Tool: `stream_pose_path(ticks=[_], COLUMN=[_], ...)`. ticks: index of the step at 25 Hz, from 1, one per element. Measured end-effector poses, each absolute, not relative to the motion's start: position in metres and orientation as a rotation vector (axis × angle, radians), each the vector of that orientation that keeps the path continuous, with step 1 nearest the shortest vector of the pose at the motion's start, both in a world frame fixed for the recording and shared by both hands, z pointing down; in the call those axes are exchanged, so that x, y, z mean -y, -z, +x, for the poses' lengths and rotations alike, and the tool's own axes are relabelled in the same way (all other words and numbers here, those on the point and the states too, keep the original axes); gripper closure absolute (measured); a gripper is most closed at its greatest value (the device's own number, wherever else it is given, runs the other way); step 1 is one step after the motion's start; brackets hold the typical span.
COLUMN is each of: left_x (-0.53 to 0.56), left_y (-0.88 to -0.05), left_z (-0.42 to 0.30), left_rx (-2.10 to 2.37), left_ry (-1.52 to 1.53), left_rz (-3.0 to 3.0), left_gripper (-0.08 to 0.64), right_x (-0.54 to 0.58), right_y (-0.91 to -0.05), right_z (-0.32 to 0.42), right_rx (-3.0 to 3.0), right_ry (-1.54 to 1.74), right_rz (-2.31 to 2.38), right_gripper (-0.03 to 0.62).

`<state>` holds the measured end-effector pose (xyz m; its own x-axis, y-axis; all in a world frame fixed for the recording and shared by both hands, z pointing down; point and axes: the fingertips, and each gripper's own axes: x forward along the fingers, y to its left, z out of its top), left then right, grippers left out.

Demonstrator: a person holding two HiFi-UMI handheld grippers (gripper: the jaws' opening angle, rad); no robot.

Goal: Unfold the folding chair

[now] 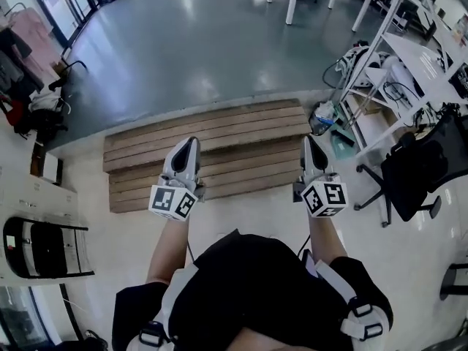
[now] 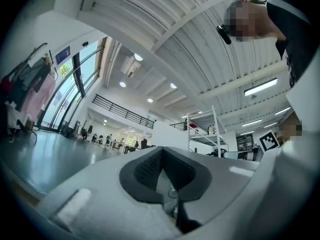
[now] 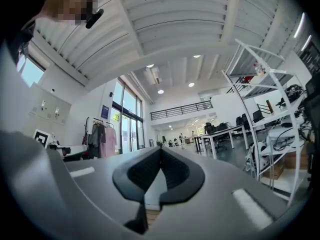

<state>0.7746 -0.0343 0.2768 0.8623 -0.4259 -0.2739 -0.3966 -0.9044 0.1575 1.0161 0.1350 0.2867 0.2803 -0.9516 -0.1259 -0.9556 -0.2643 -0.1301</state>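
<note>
With jaws together and empty, the left hand-held gripper [image 1: 191, 142] and right hand-held gripper [image 1: 308, 140] hang over the wooden platform [image 1: 241, 131]'s near edge; what may be the folding chair [image 1: 44, 248] lies well left of it, nearer the left, lengthwise along its slats.

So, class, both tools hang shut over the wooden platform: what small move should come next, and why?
Probably open both tools. The left tool and right tool are shut and empty above the wooden platform, so neither can grip anything; no folding chair is clearly in view.
</note>
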Motion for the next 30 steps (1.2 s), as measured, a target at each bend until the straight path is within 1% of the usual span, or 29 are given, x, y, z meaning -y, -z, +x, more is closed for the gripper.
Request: stream_pose_path(ticks=[11,17,21,26,30], left_x=[0.072,0.071,0.052,0.032,0.006], left_y=[-0.284,-0.289,-0.291,-0.298,-0.292], left_z=[0.648,0.616,0.604,0.554,0.497], left_rx=[0.959,1.187,1.328,1.568,1.783], left_ry=[0.444,0.450,0.450,0.409,0.398], left_rz=[2.887,2.801,2.758,2.666,2.561], left_gripper=[0.560,0.560,0.560,0.560,0.560], right_x=[-0.033,0.002,0.022,0.053,0.069], right_y=[-0.288,-0.272,-0.281,-0.292,-0.288], right_z=[0.919,0.892,0.881,0.819,0.757], right_rx=[-1.999,-2.182,-2.314,-2.503,-2.607], right_ry=[0.015,0.001,0.077,0.151,0.198], right_rz=[-2.144,-1.982,-1.826,-1.584,-1.374], right_gripper=[0.589,0.589,0.589,0.589,0.589])
